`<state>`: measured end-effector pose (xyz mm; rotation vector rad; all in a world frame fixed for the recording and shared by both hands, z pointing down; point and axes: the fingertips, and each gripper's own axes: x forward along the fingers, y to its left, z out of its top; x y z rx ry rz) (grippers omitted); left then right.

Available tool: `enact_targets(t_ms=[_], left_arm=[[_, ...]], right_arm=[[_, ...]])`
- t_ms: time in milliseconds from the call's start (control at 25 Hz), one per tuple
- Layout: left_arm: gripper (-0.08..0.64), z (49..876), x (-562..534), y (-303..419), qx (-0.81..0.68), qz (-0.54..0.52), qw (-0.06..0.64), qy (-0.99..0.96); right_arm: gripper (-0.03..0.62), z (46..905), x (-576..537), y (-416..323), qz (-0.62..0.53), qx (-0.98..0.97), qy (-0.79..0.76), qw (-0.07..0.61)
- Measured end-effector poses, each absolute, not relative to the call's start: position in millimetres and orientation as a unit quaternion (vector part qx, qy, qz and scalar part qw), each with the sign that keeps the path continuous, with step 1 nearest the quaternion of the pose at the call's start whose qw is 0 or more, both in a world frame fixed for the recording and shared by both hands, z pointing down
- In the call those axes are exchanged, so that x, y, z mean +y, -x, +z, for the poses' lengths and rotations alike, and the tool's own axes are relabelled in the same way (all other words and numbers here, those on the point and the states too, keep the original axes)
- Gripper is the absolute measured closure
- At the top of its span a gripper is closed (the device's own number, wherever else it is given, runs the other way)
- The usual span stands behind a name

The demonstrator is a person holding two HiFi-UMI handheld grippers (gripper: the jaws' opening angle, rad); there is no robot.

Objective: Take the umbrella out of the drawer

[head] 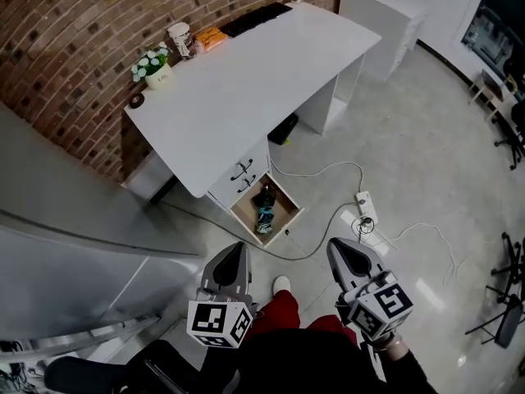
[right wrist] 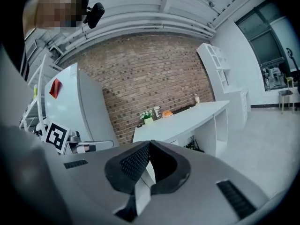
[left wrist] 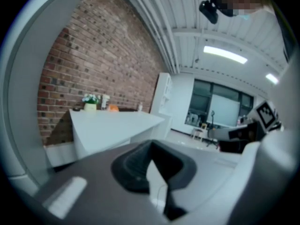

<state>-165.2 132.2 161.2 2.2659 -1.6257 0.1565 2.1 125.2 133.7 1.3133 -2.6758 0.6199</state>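
Note:
The lowest drawer [head: 285,200] of the white desk [head: 246,80] stands pulled out over the floor. A folded dark umbrella [head: 264,210] with a teal band lies inside it. Both grippers hover nearer to me than the drawer and touch nothing. My left gripper [head: 239,247] points toward the drawer with its jaws together and empty. My right gripper [head: 337,245] is level with it to the right, also shut and empty. In the left gripper view the left gripper [left wrist: 151,147] faces the desk from the side. In the right gripper view the right gripper [right wrist: 150,145] faces the desk and the brick wall.
A flower pot [head: 154,66], a cup [head: 180,38], an orange object [head: 210,36] and a black keyboard [head: 254,19] sit along the desk's far edge. A power strip [head: 366,208] and cables lie on the floor right of the drawer. A large white appliance [head: 66,245] stands at left.

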Motion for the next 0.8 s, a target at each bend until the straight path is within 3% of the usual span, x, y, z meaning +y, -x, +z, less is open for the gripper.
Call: enact_targets(t_ms=[480, 800], left_arm=[[0.557, 237.5, 64.9, 184.1, -0.566, 0.128, 0.216, -0.785], [0.557, 318.5, 19.9, 174.0, -0.555, 0.172, 0.239, -0.778]], right_arm=[[0.594, 190.7, 74.5, -4.0, 0.243, -0.844, -0.467, 0.106], [0.594, 256.0, 24.6, -2.2, 0.258, -0.845, -0.460, 0.084]])
